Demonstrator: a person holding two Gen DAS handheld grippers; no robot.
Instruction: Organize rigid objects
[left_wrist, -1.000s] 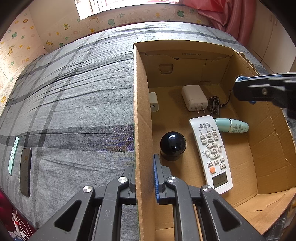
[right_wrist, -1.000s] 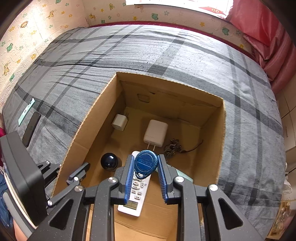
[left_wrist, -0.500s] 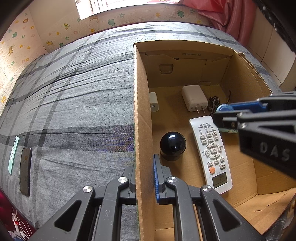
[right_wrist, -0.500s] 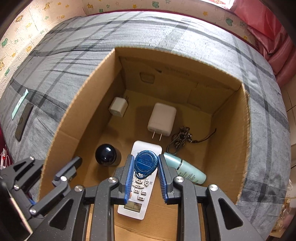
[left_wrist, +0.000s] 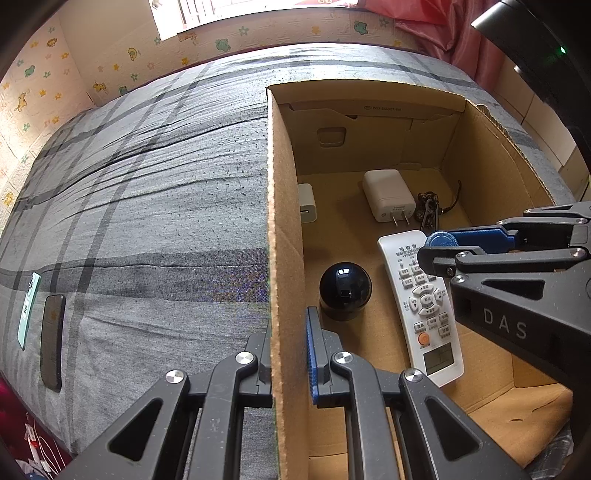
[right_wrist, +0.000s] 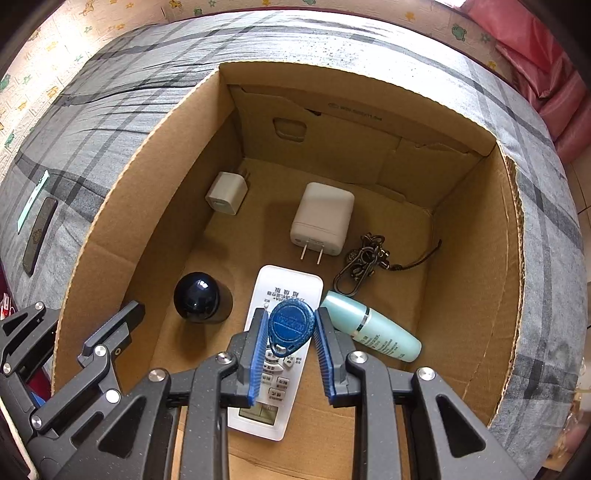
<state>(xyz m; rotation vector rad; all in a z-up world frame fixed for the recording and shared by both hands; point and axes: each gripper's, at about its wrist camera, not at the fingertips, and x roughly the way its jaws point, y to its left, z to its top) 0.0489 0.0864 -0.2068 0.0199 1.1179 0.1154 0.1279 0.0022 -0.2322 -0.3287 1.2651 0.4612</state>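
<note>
- Right gripper (right_wrist: 289, 334) grasps a blue teardrop-shaped plastic key fob (right_wrist: 290, 326) between its blue ribbed pads and hangs inside the open brown cardboard box (right_wrist: 177, 122), directly over the white rectangular remote control (right_wrist: 275, 354).
- Left gripper (left_wrist: 287, 354) is clenched on the box's near side wall, steadying it.
- To place the fob well, I judge it should shift toward 2 o'clock, to the bare floor beyond the pale-green cylindrical bottle (right_wrist: 371, 331), and go low before letting go, so the fob neither lands on the remote nor tangles in the dark metal keychain (right_wrist: 364, 264) at 1 o'clock.
- Against the earlier frames, the right gripper has sunk deeper: the box walls fill more of its view, and in the left wrist view it has come from the box's upper right edge down to the remote.
- Left gripper and the box's contents have not shifted.
</note>
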